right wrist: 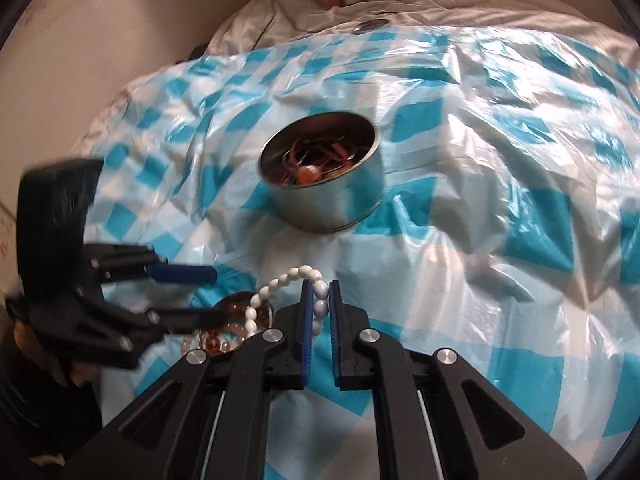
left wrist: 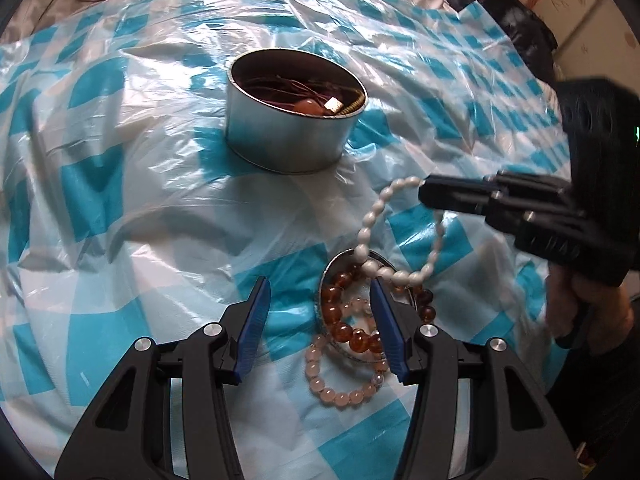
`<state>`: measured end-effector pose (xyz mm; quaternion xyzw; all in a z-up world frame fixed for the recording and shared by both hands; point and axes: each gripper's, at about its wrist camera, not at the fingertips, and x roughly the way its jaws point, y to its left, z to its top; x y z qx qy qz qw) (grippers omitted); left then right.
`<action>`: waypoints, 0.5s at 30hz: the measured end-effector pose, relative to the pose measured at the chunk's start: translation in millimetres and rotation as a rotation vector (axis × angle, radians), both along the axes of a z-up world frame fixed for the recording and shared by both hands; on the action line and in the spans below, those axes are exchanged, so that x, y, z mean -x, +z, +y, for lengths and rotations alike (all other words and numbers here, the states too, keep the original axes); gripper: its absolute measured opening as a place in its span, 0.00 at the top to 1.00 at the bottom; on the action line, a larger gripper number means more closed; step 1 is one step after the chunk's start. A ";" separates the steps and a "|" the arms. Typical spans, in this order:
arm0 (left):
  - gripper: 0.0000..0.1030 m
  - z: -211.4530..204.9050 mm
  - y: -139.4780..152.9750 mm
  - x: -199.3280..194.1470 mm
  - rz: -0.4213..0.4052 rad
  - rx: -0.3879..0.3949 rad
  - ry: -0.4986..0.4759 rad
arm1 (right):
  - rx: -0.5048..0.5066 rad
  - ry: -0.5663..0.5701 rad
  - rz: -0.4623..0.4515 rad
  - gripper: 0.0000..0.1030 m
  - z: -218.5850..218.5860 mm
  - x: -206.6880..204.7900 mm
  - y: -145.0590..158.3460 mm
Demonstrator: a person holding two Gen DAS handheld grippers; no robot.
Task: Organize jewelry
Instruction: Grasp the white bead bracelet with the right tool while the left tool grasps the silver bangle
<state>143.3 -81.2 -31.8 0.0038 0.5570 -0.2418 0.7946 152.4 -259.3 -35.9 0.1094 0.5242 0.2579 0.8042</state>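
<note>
A white bead bracelet [left wrist: 370, 216] hangs from my right gripper [left wrist: 424, 196], which is shut on it; it also shows in the right wrist view [right wrist: 320, 292] between the blue pads. Its lower end dangles over a shallow metal lid [left wrist: 326, 276] holding an amber bead bracelet [left wrist: 340, 320]. A pink bead bracelet [left wrist: 336, 392] lies partly over the lid's near rim. A round metal tin [left wrist: 280, 136] with cords and beads inside stands further back. My left gripper [left wrist: 320, 292] is open just above the lid.
Everything sits on a crinkled blue-and-white checked plastic sheet [left wrist: 120, 200] spread over a bed. Dark clothing [left wrist: 516, 20] lies at the far right edge. A cable [right wrist: 276, 4] runs over the bedding behind.
</note>
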 end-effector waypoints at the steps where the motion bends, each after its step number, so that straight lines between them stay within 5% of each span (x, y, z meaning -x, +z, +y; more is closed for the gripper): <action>1: 0.53 -1.9 -1.3 -0.4 -0.001 -0.003 0.000 | 0.013 -0.011 0.001 0.92 -1.6 -1.7 -0.9; 4: 0.53 -8.6 -2.9 -2.0 -0.002 0.003 0.003 | 0.052 -0.035 0.017 0.92 -7.3 -2.8 -6.0; 6: 0.76 -11.4 -2.7 -2.4 -0.007 -0.002 -0.004 | 0.094 -0.038 0.023 0.92 -8.2 -3.2 -10.1; 8: 0.87 -13.5 -3.8 -3.8 -0.007 -0.016 -0.012 | 0.109 -0.034 0.044 0.92 -8.0 -3.8 -16.5; 15: 0.97 -5.5 5.9 -4.0 -0.035 0.007 -0.001 | 0.147 0.020 0.042 0.75 5.3 -1.9 -25.4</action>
